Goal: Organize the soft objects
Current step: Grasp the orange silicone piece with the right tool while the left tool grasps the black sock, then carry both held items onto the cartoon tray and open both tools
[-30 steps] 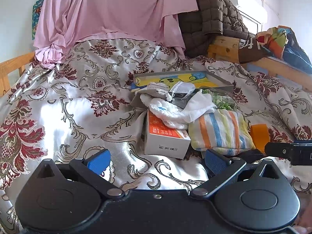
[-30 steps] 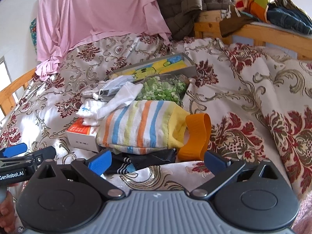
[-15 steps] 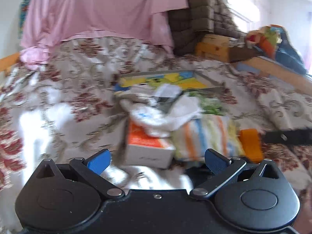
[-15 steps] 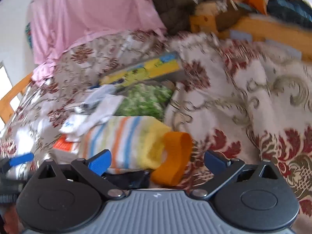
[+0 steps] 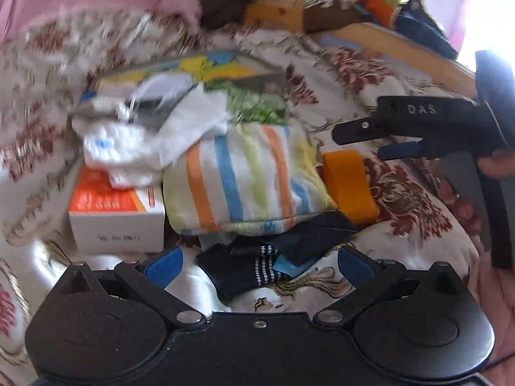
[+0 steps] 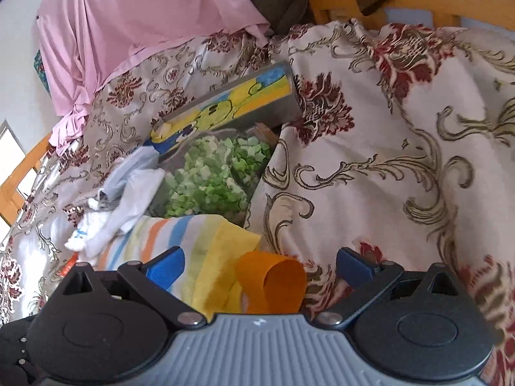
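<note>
Left wrist: far bedding motion-blurred; left gripper (image 5: 259, 262) wide, empty, over dark socks (image 5: 273, 257) partly under striped sock (image 5: 244, 177); white box (image 5: 116, 215) beside | Right wrist: right gripper (image 6: 259, 265) wide, empty; orange cuff (image 6: 273, 283) between fingers, pile's near edge hidden; green-filled bag (image 6: 212, 177) behind.

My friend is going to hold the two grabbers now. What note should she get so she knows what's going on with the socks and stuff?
Left gripper: open, empty, hovering just in front of the dark navy sock with white dots.
Right gripper: open, empty, with the orange cuff of the striped pastel fluffy sock between its fingers, not yet pinched.
White socks lie crumpled on the orange-and-white box; a clear bag of green bits sits behind them.
Done: nothing sorted that I can see.
Left: pick up each sock and tidy the heap on the flowered bedspread.
</note>
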